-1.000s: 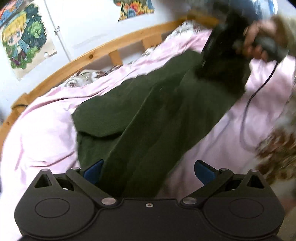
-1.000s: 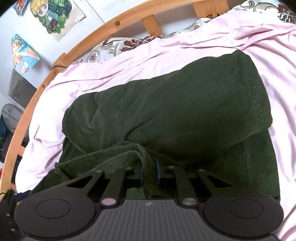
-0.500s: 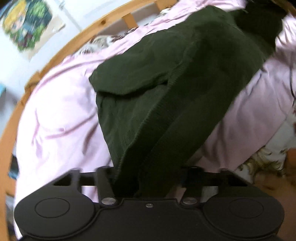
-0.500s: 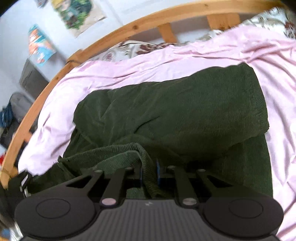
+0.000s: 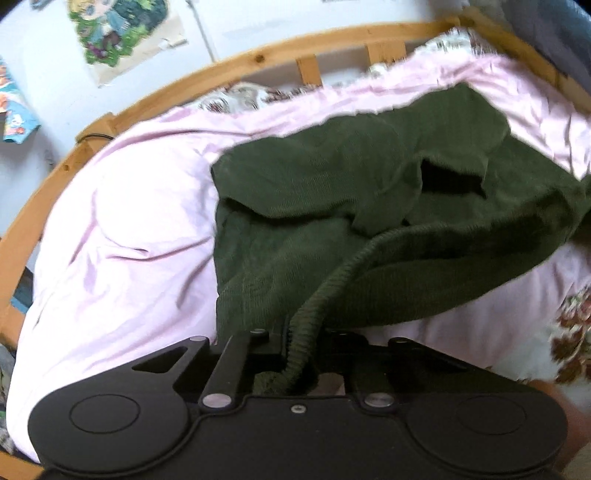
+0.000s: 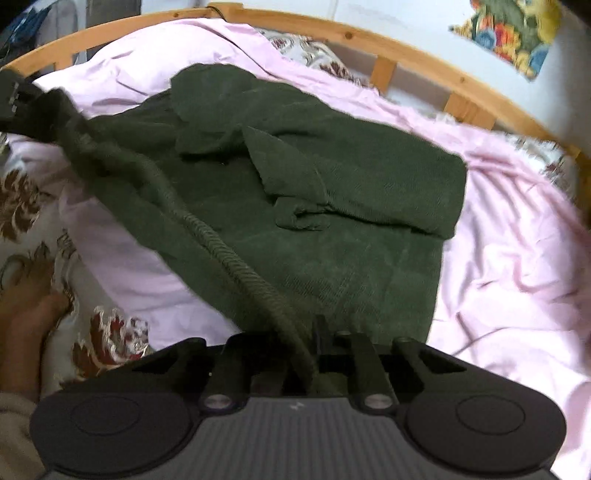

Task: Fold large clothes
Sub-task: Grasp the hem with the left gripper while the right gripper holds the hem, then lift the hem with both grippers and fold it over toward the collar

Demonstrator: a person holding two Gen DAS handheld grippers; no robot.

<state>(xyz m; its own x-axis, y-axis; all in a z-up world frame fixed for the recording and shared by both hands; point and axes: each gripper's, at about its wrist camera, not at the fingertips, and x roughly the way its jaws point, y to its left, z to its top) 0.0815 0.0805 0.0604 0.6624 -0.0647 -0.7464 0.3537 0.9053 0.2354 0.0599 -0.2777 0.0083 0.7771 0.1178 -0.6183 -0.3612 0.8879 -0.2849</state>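
Note:
A large dark green knit sweater (image 5: 332, 192) lies partly folded on a pink sheet (image 5: 129, 229), its sleeves laid across the body. It also shows in the right wrist view (image 6: 332, 192). My left gripper (image 5: 301, 343) is shut on the sweater's ribbed hem, which runs up to the right. My right gripper (image 6: 310, 343) is shut on the other end of the same ribbed hem (image 6: 229, 254). The hem is lifted and stretched between the two grippers. The left gripper (image 6: 14, 99) shows at the far left of the right wrist view.
A curved wooden bed frame (image 5: 258, 59) borders the far side, with posters (image 5: 122, 33) on the wall behind. A floral duvet (image 6: 33, 229) lies at the near edge, with a bare foot (image 6: 26, 317) on it.
My left gripper has shut on the sweater's ribbed hem. Both grippers have moved apart along the near side, and the hem now stretches between them.

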